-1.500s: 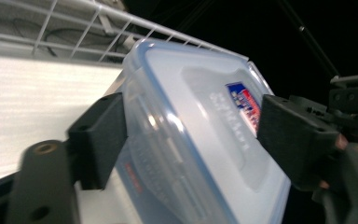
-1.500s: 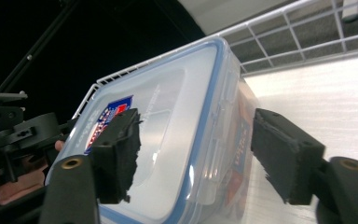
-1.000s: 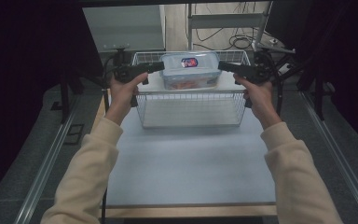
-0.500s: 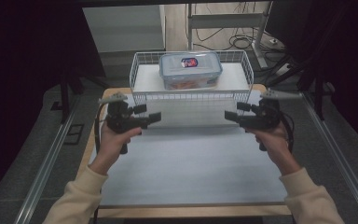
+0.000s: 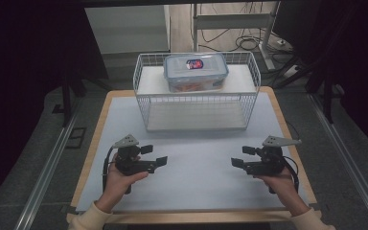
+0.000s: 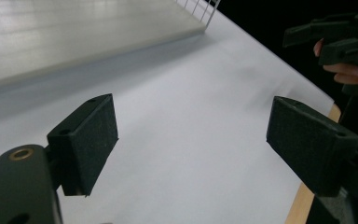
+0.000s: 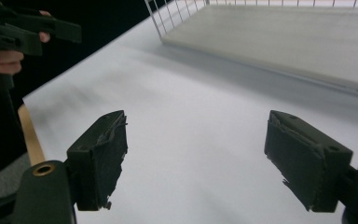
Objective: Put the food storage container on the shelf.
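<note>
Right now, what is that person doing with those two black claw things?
A person holds a claw in each hand, low over the white mat at the near end of the table. The left claw and the right claw point toward each other, both open with nothing between their jaws. Farther back, a clear lidded container sits on the upper shelf of a white wire basket. Neither claw is touching it at this moment.
</note>
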Demonstrator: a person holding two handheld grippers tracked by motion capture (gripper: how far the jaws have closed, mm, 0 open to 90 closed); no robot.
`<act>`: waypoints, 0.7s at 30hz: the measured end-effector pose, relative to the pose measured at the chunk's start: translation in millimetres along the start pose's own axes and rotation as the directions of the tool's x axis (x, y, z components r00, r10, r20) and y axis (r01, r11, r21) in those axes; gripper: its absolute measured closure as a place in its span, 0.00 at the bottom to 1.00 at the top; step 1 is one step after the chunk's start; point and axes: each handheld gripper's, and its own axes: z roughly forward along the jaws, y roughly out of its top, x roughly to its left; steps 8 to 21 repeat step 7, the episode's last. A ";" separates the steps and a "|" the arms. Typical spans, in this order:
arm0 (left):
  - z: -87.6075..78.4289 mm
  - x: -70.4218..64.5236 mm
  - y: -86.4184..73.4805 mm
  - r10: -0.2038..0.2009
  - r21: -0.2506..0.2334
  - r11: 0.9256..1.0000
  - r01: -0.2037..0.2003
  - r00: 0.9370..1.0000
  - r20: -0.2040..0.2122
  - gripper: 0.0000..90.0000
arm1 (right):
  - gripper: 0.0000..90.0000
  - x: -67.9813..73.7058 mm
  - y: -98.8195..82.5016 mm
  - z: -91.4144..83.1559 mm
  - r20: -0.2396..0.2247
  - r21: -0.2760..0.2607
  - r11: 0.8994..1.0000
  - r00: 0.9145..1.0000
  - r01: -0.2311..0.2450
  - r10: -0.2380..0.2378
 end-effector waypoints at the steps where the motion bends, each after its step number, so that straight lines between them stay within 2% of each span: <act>1: 0.7 -0.5 -0.3 -0.006 0.001 1.000 0.006 1.000 0.004 0.18 | 0.23 0.3 0.9 -0.4 0.002 -0.017 1.000 1.000 0.008 -0.008; 3: 1.5 -1.1 -0.7 0.003 0.003 1.000 -0.003 1.000 0.004 0.18 | 0.23 0.7 1.4 -0.8 -0.001 -0.024 1.000 1.000 0.007 -0.007; 7: 2.8 1.1 -2.9 -0.013 0.003 1.000 0.013 1.000 0.008 0.18 | 0.22 2.6 0.0 -1.9 0.015 -0.039 0.999 0.999 0.038 -0.038; 21: 2.8 1.1 -2.9 -0.013 0.003 1.000 0.013 1.000 0.008 0.18 | 0.22 2.6 0.0 -1.9 0.015 -0.039 0.999 0.999 0.038 -0.038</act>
